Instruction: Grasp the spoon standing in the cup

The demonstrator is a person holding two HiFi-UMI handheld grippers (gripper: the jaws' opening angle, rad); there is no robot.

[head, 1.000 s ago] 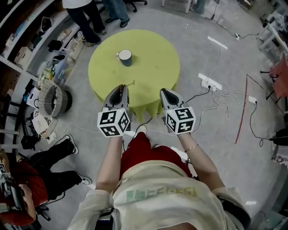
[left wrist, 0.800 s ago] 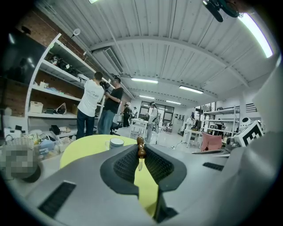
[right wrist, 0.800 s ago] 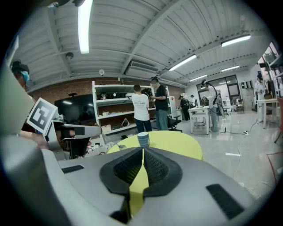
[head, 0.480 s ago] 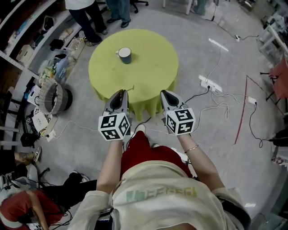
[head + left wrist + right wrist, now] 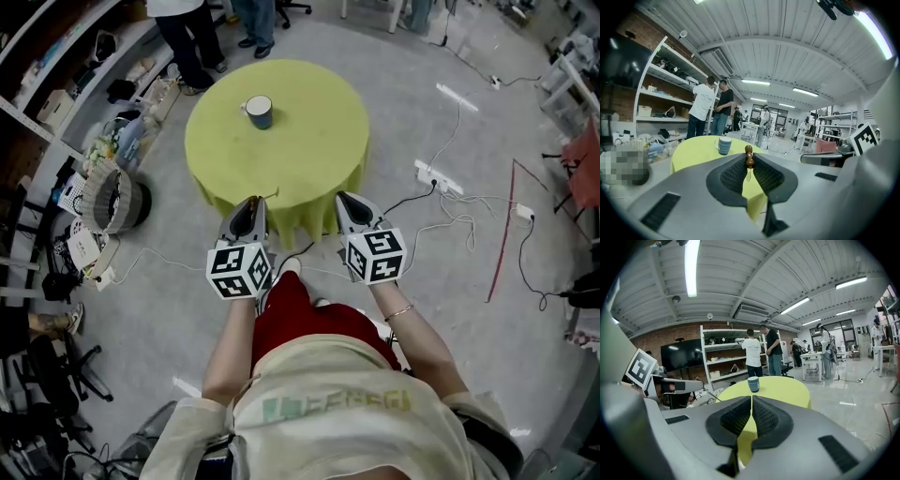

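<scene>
A blue striped cup (image 5: 260, 111) stands on the far left part of the round yellow-green table (image 5: 309, 141); it also shows small in the left gripper view, cup (image 5: 724, 145), and in the right gripper view, cup (image 5: 753, 383). My left gripper (image 5: 250, 202) hovers at the table's near edge, shut on a thin spoon (image 5: 271, 195). In the left gripper view the spoon's brown knobbed end (image 5: 749, 158) sticks up between the pads of the gripper (image 5: 749, 164). My right gripper (image 5: 346, 198) is beside it, shut and empty, pads of the gripper (image 5: 751, 398) touching.
Shelves (image 5: 56, 84) with clutter line the left wall, with a round basket (image 5: 110, 204) on the floor by them. People (image 5: 187, 37) stand beyond the table. Cables and a power strip (image 5: 438, 172) lie on the floor to the right.
Both grippers have drifted slightly back from the table, the left still holding the spoon. The person in red at the lower left has gone out of view.
</scene>
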